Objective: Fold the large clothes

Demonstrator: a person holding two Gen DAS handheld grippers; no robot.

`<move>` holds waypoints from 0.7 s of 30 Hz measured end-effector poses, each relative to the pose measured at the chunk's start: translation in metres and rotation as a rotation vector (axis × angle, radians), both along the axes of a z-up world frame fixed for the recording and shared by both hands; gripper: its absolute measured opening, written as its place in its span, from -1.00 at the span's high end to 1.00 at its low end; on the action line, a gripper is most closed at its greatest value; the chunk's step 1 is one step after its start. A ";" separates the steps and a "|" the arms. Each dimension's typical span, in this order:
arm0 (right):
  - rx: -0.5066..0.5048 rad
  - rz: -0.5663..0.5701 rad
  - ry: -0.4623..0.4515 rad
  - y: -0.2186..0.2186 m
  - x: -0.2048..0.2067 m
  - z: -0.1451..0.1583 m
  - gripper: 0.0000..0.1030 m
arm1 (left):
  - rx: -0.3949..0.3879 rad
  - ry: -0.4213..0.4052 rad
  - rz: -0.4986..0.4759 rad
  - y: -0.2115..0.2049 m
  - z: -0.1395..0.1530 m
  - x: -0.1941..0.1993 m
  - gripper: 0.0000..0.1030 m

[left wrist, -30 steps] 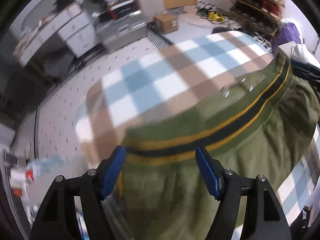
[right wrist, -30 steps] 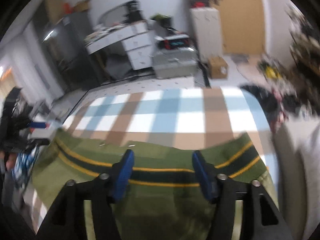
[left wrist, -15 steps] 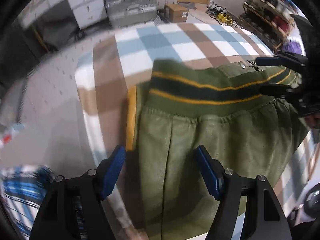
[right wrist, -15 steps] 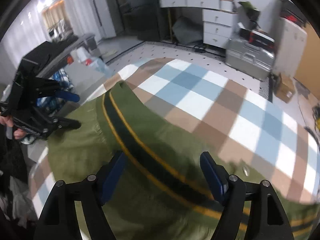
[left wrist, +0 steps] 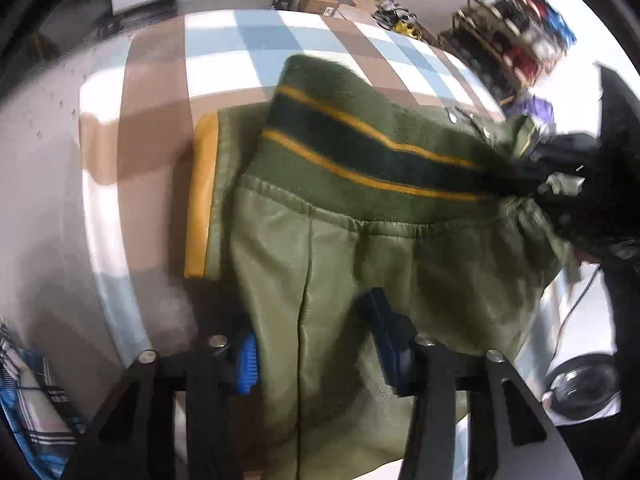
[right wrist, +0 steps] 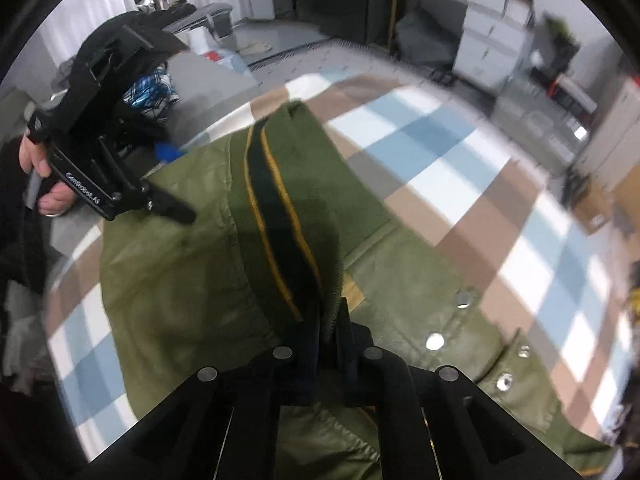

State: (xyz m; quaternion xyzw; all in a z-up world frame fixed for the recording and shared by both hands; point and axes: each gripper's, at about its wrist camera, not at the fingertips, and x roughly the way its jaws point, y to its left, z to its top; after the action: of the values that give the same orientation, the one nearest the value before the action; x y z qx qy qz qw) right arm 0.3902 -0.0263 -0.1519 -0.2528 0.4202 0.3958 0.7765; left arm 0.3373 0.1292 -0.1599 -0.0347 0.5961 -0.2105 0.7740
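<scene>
Mid-fold: jacket (left wrist: 360,264) lies on the checked table (left wrist: 152,92) near its edge. Right tool (right wrist: 328,332) is clamped on the striped hem (right wrist: 280,216); left tool (left wrist: 316,354) is spread open over the fabric. Next, the hem needs carrying across.

- Green jacket (left wrist: 360,264) drapes over the left gripper (left wrist: 320,344), fingers spread with cloth between them.
- Striped hem band (left wrist: 360,152) (dark, yellow-edged) lies across the checkered cloth (left wrist: 224,48).
</scene>
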 end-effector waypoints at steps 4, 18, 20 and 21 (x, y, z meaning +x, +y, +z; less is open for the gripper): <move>0.092 -0.074 -0.114 -0.002 -0.003 0.028 0.91 | -0.028 -0.058 0.056 0.007 0.023 -0.006 0.79; 0.132 -0.342 -0.016 0.024 0.106 -0.018 1.00 | 0.082 -0.130 0.291 0.030 0.000 0.000 0.86; 0.116 -0.361 -0.006 0.021 0.106 -0.031 1.00 | 0.065 -0.122 0.335 0.032 -0.007 -0.001 0.81; 0.131 -0.365 0.008 0.016 0.104 -0.033 1.00 | 0.057 -0.117 0.354 0.034 -0.008 -0.001 0.78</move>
State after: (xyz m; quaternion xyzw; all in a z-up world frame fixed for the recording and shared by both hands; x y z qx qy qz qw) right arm 0.4944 -0.0106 -0.1850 -0.1200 0.4354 0.2758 0.8485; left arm 0.3366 0.1634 -0.1675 -0.1048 0.5402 -0.0557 0.8331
